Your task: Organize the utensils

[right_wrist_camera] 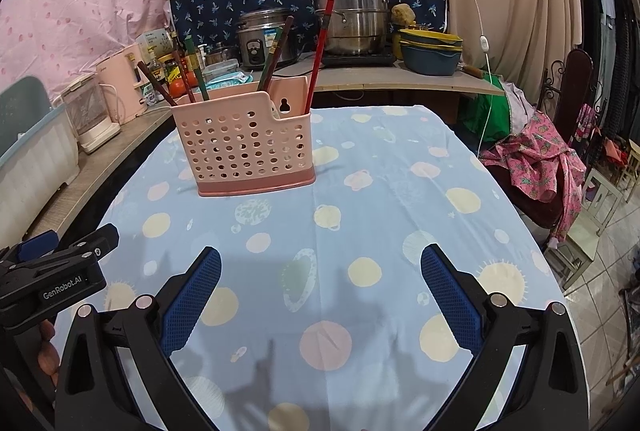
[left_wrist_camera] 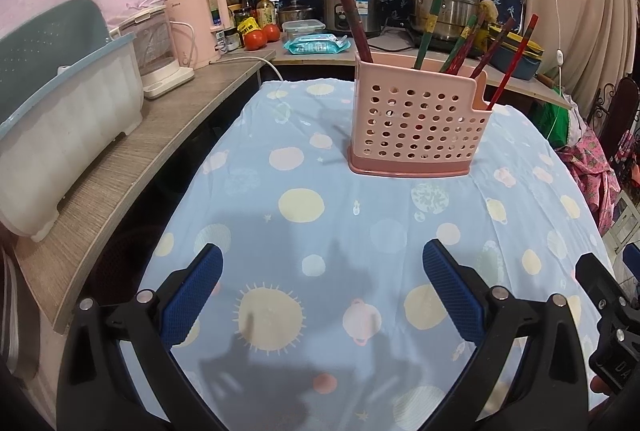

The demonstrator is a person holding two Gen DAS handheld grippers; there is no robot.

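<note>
We see one table (left_wrist_camera: 304, 215) draped in a pale blue cloth with planets and suns, and it fills most of both views. Behind it runs a counter (right_wrist_camera: 400, 77) carrying two steel cookers: one tall stacked steamer (right_wrist_camera: 352, 15) and one rice cooker (right_wrist_camera: 264, 35) beside it. On the side shelf to the left stand one pink kettle (left_wrist_camera: 198, 27) and one large dish rack with a teal lid (left_wrist_camera: 60, 103). Two red tomatoes (left_wrist_camera: 262, 37) sit near the bottles there.

One pink perforated utensil holder (left_wrist_camera: 416, 129) stands upright on the far half of the table, well apart from both grippers. We count six chopsticks (left_wrist_camera: 358, 31) standing in it, tilted at various angles: three lean in its left part and three in the right, as the right wrist view shows them. The one nearest the notched corner is a long red chopstick (right_wrist_camera: 320, 51). Nothing else lies on the cloth.

Our left gripper (left_wrist_camera: 322, 295) hovers over the near edge of the table with its two blue-padded fingers spread wide, nothing between them. Our right gripper (right_wrist_camera: 320, 299) hangs likewise, fingers wide apart and empty. Each shows at the edge of the other's view, so we hold them side by side.
</note>
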